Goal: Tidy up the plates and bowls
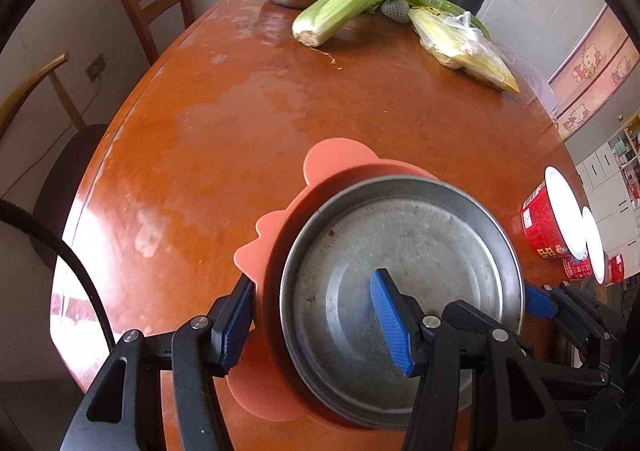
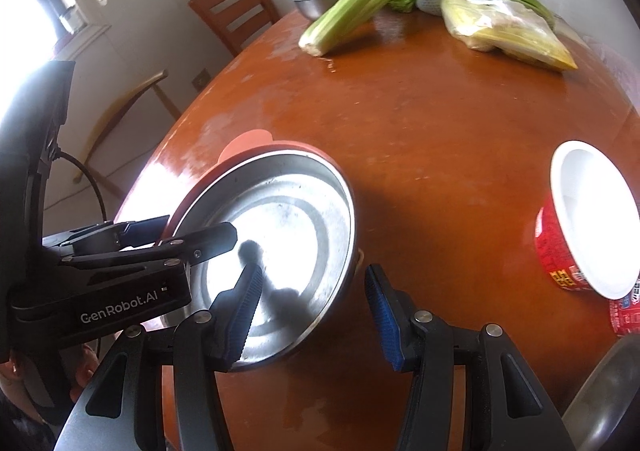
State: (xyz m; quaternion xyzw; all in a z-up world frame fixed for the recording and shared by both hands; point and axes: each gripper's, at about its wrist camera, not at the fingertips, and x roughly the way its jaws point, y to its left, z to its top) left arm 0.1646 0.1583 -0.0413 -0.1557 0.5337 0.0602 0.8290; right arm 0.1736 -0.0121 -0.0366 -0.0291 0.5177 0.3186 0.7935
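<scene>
The steel plate (image 1: pixel 404 291) lies on the orange silicone mat (image 1: pixel 280 227) in the lower centre of the left wrist view, near the front edge of the table (image 1: pixel 240 111). The left gripper (image 1: pixel 316 327) stands with its jaws wide apart over the plate's left rim: one finger is outside, above the mat, the other is inside the plate. It holds nothing yet. The right gripper (image 2: pixel 312 311) also has its jaws well open and empty, one finger over the plate's inside, the other outside its right rim, over the bare table.

To do this step well, I think each gripper should go down until the rim sits deep between the pads, and close only then. The rim is thin and the metal is smooth, so a shallow hold could slip. Both sides should lift together and level, and the soft mat must not be pinched along with the plate. The red paper bowl (image 2: pixel 580 227) in the right of the frame stands well apart and is not in the way.
</scene>
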